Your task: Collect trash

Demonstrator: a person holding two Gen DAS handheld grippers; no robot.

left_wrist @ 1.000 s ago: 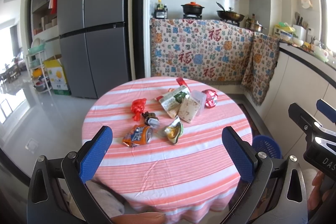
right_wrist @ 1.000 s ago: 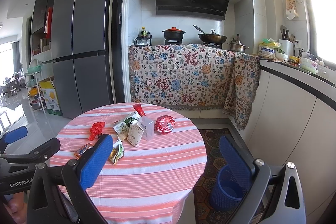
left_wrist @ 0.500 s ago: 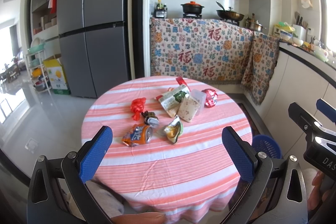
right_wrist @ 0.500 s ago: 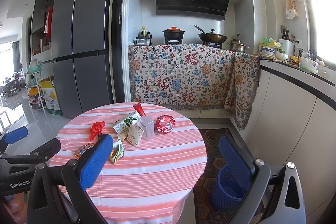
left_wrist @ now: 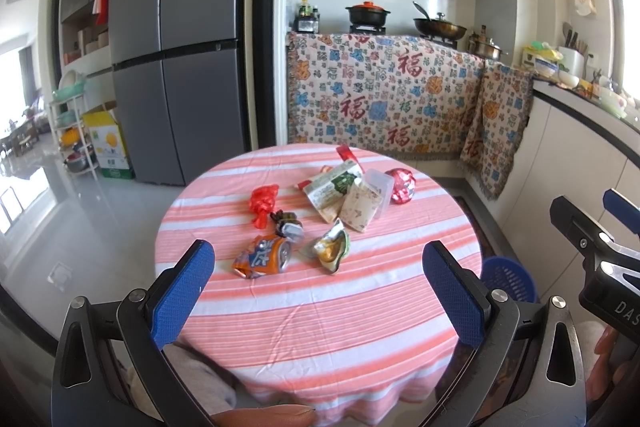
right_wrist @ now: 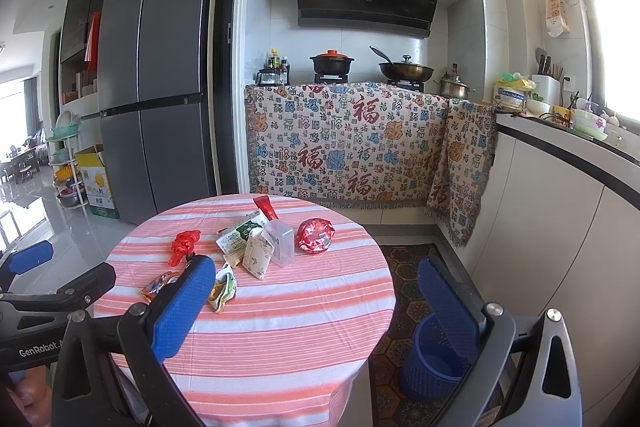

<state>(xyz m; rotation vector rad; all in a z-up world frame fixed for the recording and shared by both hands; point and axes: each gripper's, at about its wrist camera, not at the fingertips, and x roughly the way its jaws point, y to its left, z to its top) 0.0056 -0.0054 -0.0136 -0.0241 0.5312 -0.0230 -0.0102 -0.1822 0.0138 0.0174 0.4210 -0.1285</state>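
Note:
Trash lies on a round table (left_wrist: 320, 315) with a pink striped cloth: a crushed orange can (left_wrist: 264, 255), a torn foil wrapper (left_wrist: 332, 247), a red plastic bag (left_wrist: 262, 201), a small dark wrapper (left_wrist: 288, 223), snack packets (left_wrist: 340, 187), a clear plastic box (left_wrist: 380, 187) and a red foil ball (left_wrist: 402, 185). My left gripper (left_wrist: 320, 291) hangs open above the table's near edge, short of the trash. My right gripper (right_wrist: 320, 303) is open too, over the table's right side. A blue mesh bin (right_wrist: 436, 359) stands on the floor to the right of the table.
White cabinets (right_wrist: 560, 227) with a dark counter run along the right. Behind the table, a patterned cloth (right_wrist: 352, 151) drapes the stove counter. A grey fridge (left_wrist: 180, 67) stands at the back left. A patterned rug (right_wrist: 408, 275) lies under the bin.

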